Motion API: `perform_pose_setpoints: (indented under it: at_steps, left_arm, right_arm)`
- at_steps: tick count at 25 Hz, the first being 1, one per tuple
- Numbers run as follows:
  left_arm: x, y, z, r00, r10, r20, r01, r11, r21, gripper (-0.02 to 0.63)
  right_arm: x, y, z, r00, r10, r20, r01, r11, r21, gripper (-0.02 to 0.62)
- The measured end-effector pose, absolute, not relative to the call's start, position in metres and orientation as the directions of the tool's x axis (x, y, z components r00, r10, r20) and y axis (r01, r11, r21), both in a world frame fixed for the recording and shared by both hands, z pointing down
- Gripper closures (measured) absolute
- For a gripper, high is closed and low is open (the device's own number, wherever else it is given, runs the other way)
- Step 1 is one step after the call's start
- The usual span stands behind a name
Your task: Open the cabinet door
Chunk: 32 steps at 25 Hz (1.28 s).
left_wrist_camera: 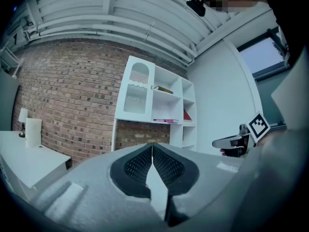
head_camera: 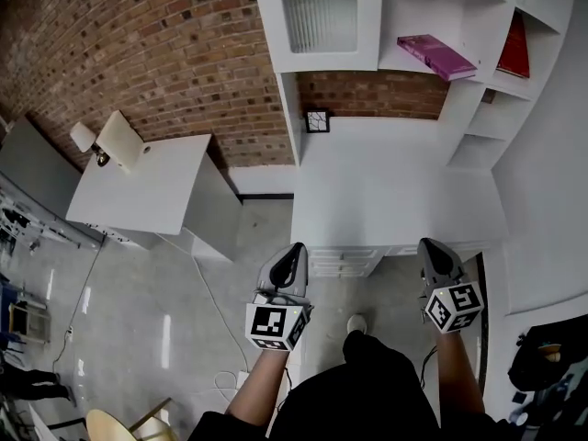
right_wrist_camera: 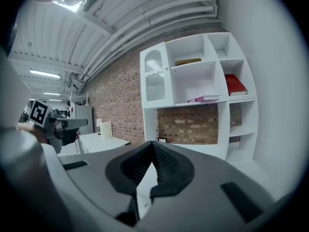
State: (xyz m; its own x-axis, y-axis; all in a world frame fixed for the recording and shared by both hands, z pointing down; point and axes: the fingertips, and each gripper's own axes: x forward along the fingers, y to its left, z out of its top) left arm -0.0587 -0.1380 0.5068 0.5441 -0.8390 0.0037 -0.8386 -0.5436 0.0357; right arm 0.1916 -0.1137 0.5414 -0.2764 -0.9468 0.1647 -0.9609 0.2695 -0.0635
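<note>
Cabinet door (head_camera: 317, 12) high ahead, well apart from the closed fingers (left_wrist_camera: 137, 166)

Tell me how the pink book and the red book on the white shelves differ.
The pink book lies flat, while the red book stands up on edge. The pink book is in the middle column, right beside the closed cabinet door. The red book is in the right-hand column. Both sit in open compartments of the white shelf unit.
</note>
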Motion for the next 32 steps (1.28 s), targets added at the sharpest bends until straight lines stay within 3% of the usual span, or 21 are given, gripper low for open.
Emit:
perform_pose_setpoints:
  at_steps: [16,32]
  left_arm:
    - [0.023,-0.257,0.486,0.523,-0.852,-0.006,-0.852,-0.523,-0.001,0.586]
    - [0.012,-0.321,0.436,0.544,-0.836,-0.071,-0.839,-0.543,-0.03,0.586]
  right_arm:
    - [0.275,-0.23,0.534,-0.299,-0.939,0.173,-0.954,0.294,-0.051,0.594]
    - [0.236,-0.293,0.489,-0.28,-0.954,0.106,-0.96,0.278,-0.032,0.594]
